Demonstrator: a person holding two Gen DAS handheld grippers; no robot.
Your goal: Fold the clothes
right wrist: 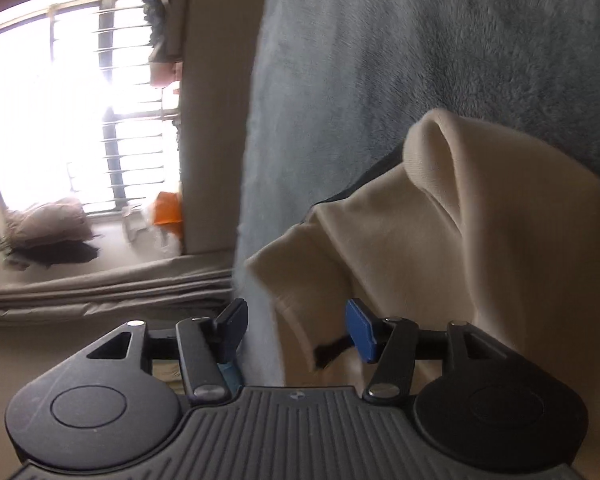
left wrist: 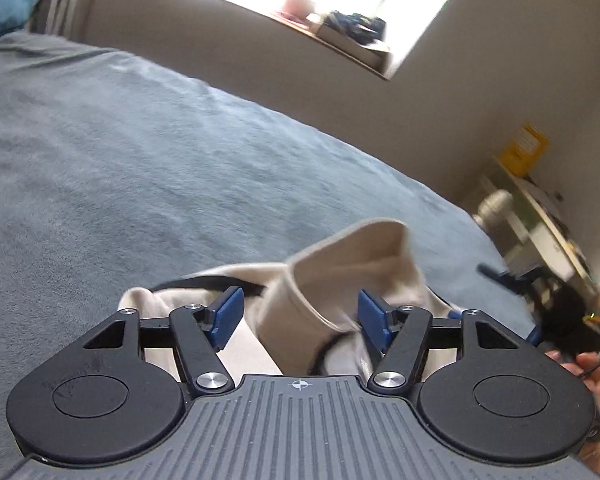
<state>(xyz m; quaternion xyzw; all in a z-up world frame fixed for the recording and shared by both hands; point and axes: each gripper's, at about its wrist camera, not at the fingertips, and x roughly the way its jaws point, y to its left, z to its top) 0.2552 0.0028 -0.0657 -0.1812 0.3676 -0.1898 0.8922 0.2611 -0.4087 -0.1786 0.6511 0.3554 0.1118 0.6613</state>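
Note:
A cream garment (left wrist: 340, 272) with dark trim lies bunched on a grey-blue blanket (left wrist: 140, 152). My left gripper (left wrist: 300, 316) stands open over it, blue pads apart, and a raised fold of the cloth with a ribbed cuff sits between the fingers without being pinched. In the right wrist view the same cream garment (right wrist: 440, 232) is heaped with a ribbed cuff sticking up. My right gripper (right wrist: 298, 330) is open at the garment's edge; its right pad (right wrist: 360, 332) is close to the cloth, its left pad over the blanket (right wrist: 420, 40) edge.
A window sill (left wrist: 340, 32) with clutter runs behind the bed, and a blue pillow (left wrist: 4, 4) lies at the far left. A shelf with a yellow box (left wrist: 524, 148) stands at the right. A hand (left wrist: 592, 372) holding the other gripper shows at the right edge. The barred window (right wrist: 80, 112) fills the right view's left.

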